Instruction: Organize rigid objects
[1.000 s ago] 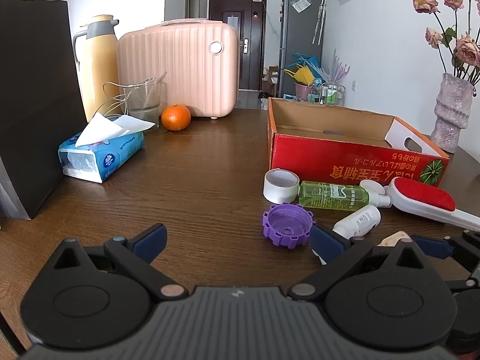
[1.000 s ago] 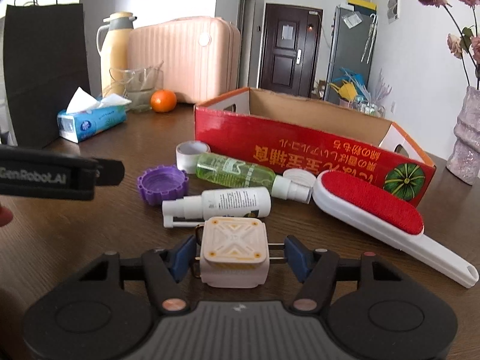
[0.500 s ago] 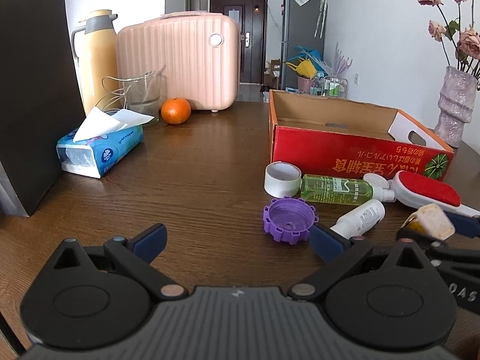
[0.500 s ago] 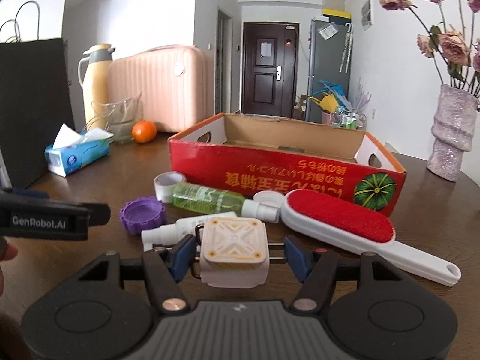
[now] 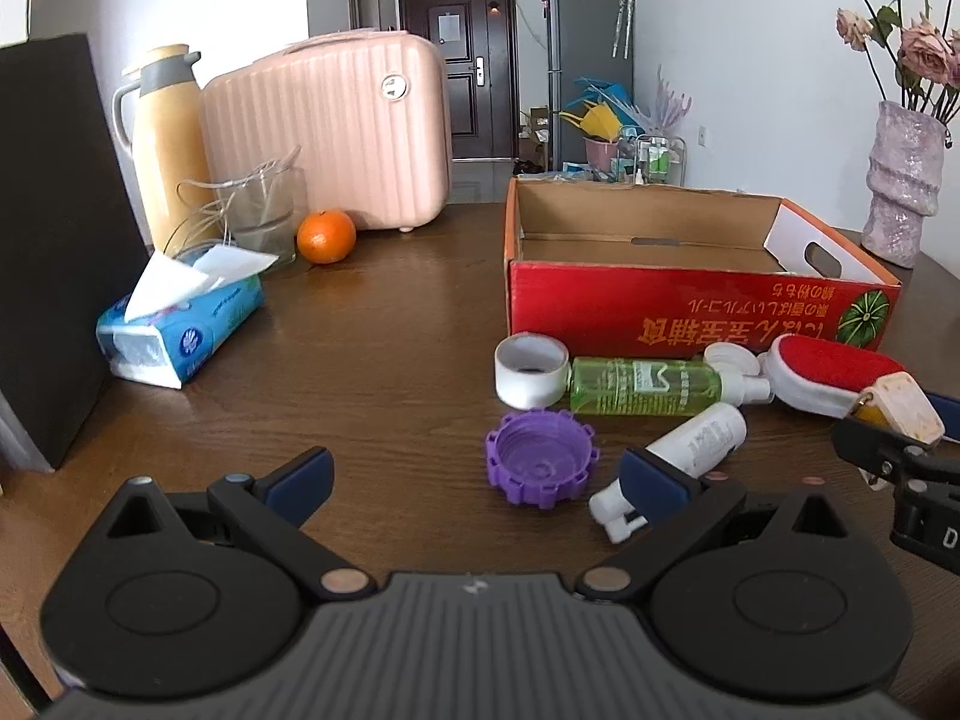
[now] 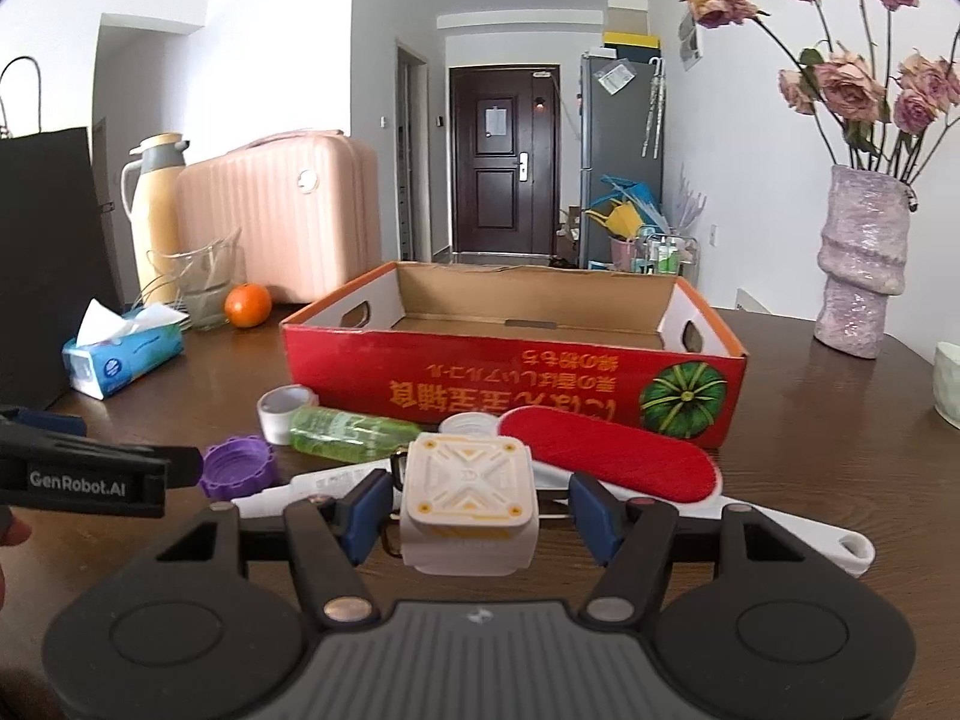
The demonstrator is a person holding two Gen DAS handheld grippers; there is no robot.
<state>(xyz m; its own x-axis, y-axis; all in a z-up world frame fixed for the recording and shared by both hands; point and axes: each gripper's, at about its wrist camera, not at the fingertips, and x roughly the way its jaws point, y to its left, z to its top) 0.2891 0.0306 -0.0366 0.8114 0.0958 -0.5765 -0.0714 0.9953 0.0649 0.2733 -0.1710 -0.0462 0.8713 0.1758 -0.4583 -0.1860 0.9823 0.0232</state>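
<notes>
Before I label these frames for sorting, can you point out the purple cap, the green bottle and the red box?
purple cap [image 5: 541,457]: left wrist view, on its hollow centre.
green bottle [image 5: 645,385]: left wrist view, on its label, mid-body.
red box [image 6: 516,387]: right wrist view, on its printed front wall.

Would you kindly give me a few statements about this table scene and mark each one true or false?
1. The right tongs hold a white cube. True.
2. The box is full of bottles. False: nothing shows inside it.
3. The purple cap lies on the table, open side up. True.
4. The left tongs grip the green bottle. False: they are open and hold nothing.
5. The orange sits inside the box. False: it rests on the table by the pink case.
</notes>
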